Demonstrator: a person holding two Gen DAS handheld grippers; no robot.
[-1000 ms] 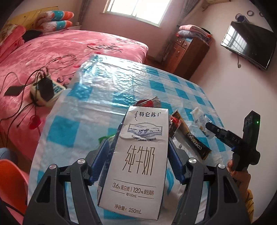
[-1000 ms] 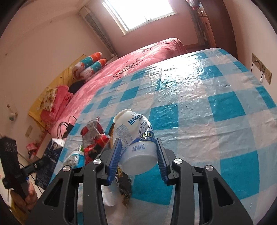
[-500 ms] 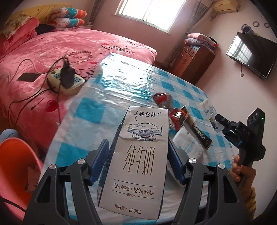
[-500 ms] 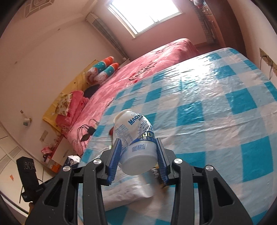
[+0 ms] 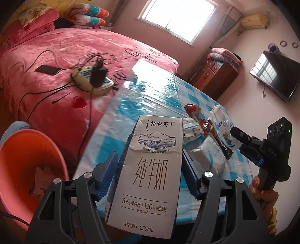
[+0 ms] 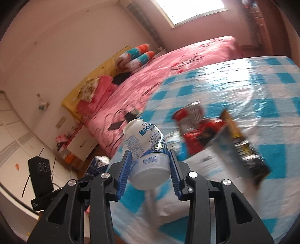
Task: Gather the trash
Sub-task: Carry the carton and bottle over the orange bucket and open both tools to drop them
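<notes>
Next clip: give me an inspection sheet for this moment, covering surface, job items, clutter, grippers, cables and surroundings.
Surface: table under a glossy blue-and-white checked cover.
Job's things: milk carton and small white drink bottle both held off the table; an orange bin sits beside the table with some paper in it.
Clutter: red snack wrapper, dark stick sachet, white pouch and a clear plastic bag lie on the table.
Grippers: left gripper shut on the carton; right gripper shut on the bottle.
Cables: power strip with tangled leads and a phone on the bed.
Surroundings: pink bed, window, wall television, wooden cabinet.
</notes>
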